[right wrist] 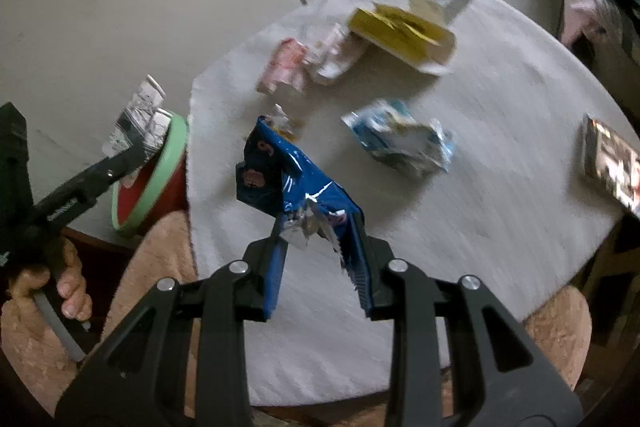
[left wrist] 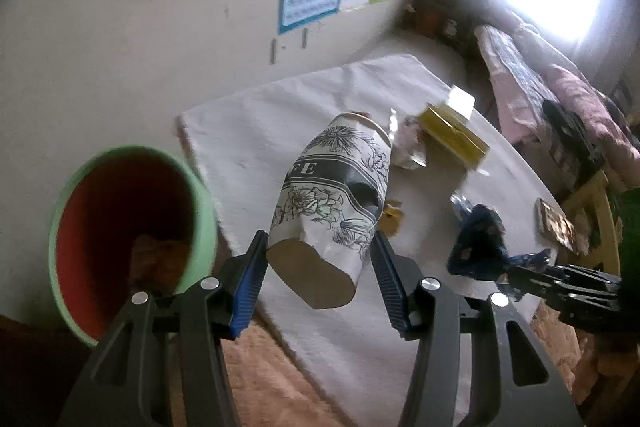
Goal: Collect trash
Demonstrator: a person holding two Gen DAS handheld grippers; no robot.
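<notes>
Gripping the crushed floral paper cup (left wrist: pixel 332 195), my left claw (left wrist: pixel 320 267) tilts it toward the green-rimmed red bin (left wrist: pixel 132 227) for dumping. My right claw (right wrist: pixel 320 251) clamps the crinkled blue foil wrapper (right wrist: pixel 288 183), lifted clear of the white surface (right wrist: pixel 500 147), likely binned next.

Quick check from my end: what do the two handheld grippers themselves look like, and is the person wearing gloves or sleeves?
Both match: the left gripper and right gripper have black frames with triangular cutouts, round silver pivot pins, and blue ribbed pads lining the fingers. The right wrist view shows pale lettering on the left gripper's side, too blurred to read. The hand gripping its handle is bare: no glove, no sleeve in view. No cables show.
</notes>
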